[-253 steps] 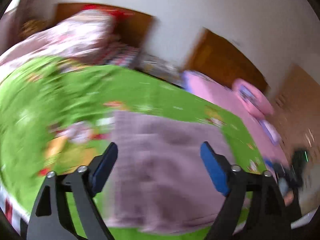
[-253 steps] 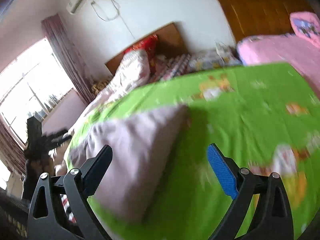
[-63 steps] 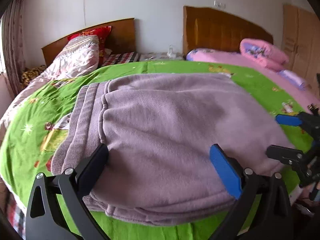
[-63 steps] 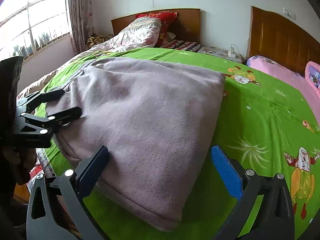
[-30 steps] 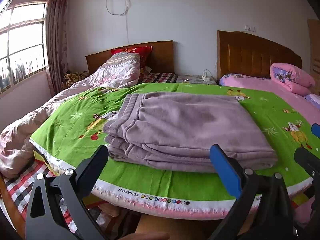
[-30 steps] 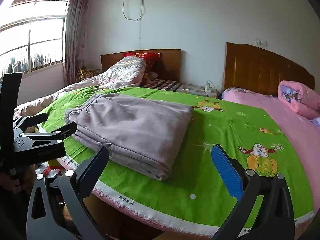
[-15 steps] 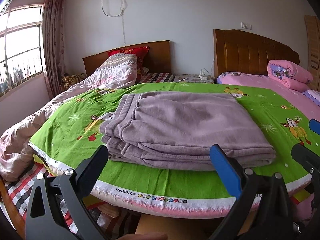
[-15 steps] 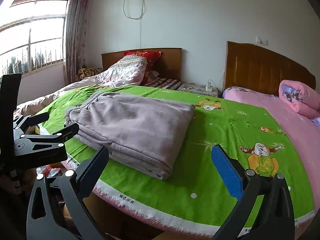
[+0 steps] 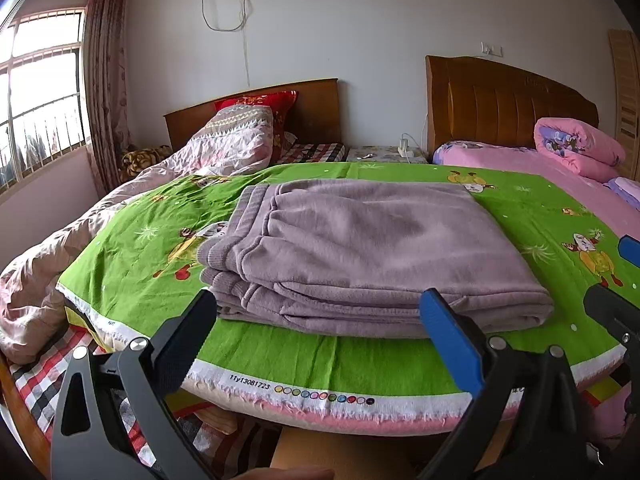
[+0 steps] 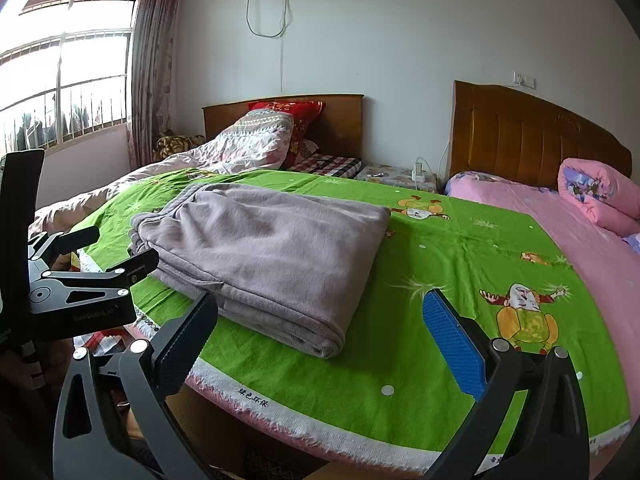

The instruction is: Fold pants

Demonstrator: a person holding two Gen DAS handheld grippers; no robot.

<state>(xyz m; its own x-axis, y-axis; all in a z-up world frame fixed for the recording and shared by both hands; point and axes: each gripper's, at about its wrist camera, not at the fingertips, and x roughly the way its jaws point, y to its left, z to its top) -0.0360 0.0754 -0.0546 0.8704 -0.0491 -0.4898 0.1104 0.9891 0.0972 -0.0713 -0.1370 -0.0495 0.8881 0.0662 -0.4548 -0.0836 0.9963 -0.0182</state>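
Mauve fleece pants (image 9: 360,256) lie folded in a neat stack on the green cartoon-print sheet (image 9: 132,264), near its front edge. Your left gripper (image 9: 320,328) is spread wide and holds nothing, short of the stack. Your right gripper (image 10: 320,328) is likewise wide apart and empty, beside the pants' right corner.

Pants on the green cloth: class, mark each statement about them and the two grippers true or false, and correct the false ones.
1. The pants lie folded in a stack on the green cloth. True.
2. The left gripper is clamped on the pants. False: it is open, holding nothing.
3. The right gripper is open. True.
4. The pants are bright red. False: they are pale purple.
5. A rolled pink quilt lies on the pants. False: it lies apart, on the pink bed.
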